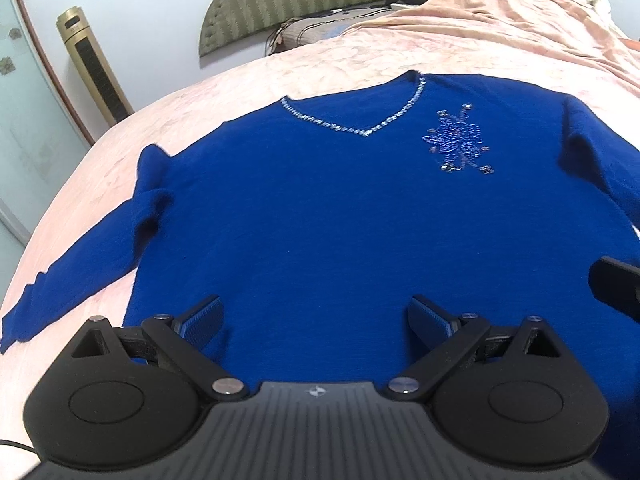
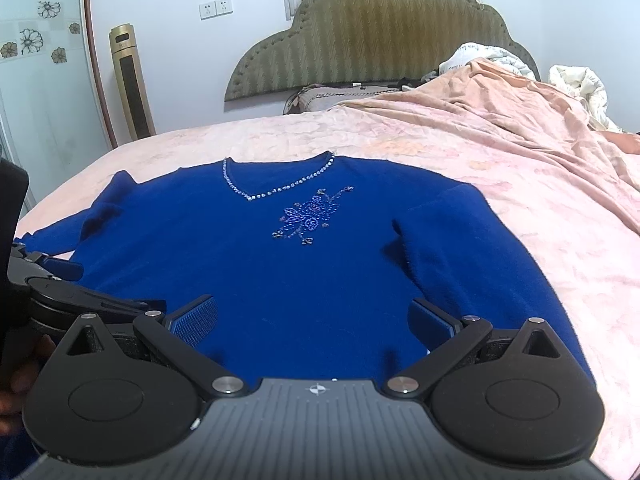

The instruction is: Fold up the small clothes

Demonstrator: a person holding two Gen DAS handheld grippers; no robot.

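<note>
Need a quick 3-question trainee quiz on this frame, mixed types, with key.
1. True or false: the blue sweater lies face up on the pink bedspread.
2. Multiple choice: the left gripper and right gripper are A) both open, holding nothing B) both shut on the hem C) one open, one shut.
3. Fill in: the beaded flower sits just below the sweater's ____.

Key: 1 true; 2 A; 3 neckline.
</note>
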